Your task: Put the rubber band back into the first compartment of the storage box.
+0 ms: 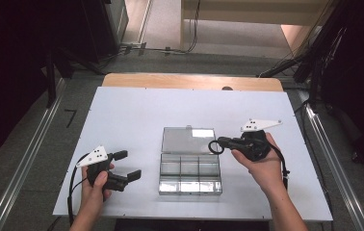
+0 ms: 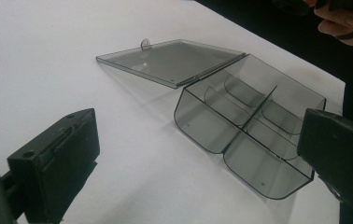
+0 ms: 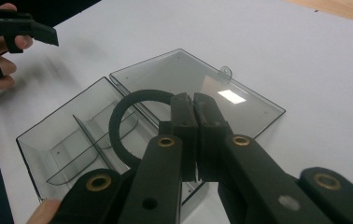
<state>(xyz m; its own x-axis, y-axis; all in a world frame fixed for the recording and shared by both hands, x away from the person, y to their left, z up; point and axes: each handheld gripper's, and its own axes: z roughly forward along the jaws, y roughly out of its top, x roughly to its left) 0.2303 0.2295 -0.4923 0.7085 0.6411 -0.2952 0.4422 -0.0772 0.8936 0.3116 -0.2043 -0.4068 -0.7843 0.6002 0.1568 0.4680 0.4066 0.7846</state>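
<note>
A clear smoky plastic box (image 1: pixel 189 169) with several compartments lies open at the table's middle, its lid (image 1: pixel 188 140) folded flat behind it. My right gripper (image 1: pixel 225 142) is shut on a black rubber ring (image 1: pixel 214 147), held just above the box's right rear corner. In the right gripper view the ring (image 3: pixel 123 126) hangs over the box (image 3: pixel 67 140) and lid (image 3: pixel 202 88), pinched in my gripper (image 3: pixel 194 105). My left gripper (image 1: pixel 127 165) stands open left of the box, nothing between its jaws. The left gripper view shows the box (image 2: pixel 249 130) and lid (image 2: pixel 170 58) ahead.
The white table (image 1: pixel 122 110) has bare room all around the box. A wooden strip (image 1: pixel 189 81) runs along its far edge. Dark stands and cables surround the table on the floor.
</note>
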